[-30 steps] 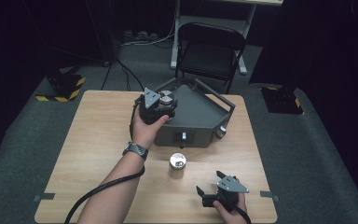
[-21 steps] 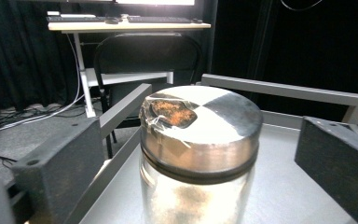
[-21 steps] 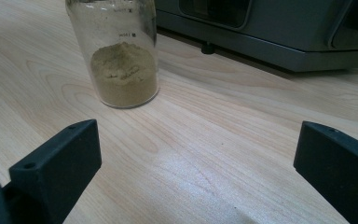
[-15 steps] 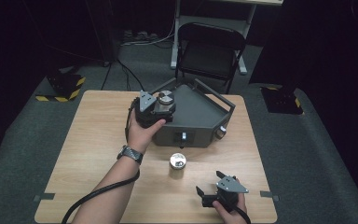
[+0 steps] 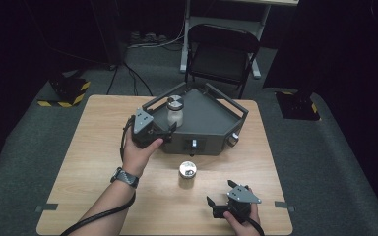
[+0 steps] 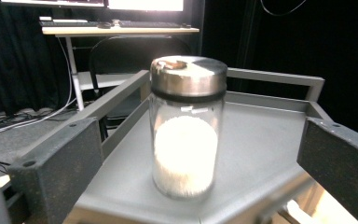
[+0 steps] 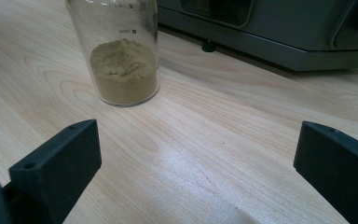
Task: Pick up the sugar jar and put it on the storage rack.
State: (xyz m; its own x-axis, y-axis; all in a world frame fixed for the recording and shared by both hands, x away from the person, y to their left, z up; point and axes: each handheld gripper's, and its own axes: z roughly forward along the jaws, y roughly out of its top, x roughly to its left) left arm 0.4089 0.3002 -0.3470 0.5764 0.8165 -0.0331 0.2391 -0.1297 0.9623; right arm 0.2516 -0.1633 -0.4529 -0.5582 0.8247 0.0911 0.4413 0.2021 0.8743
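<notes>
Already the white-powder jar (image 6: 187,126) is standing on the grey tray (image 5: 211,115), just ahead of the released left hand-held gripper (image 5: 170,130); the brown-powder jar (image 5: 188,173) is waiting on the table (image 5: 78,162), near the open right hand-held gripper (image 5: 226,204).

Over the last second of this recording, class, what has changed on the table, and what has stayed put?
The left gripper has let go of the jar of white powder: its jaws have just opened, and it has drawn back off the grey tray toward the left, leaving the jar upright there. The right gripper stays open near the table's front edge, and the jar of brown powder has not moved.
</notes>
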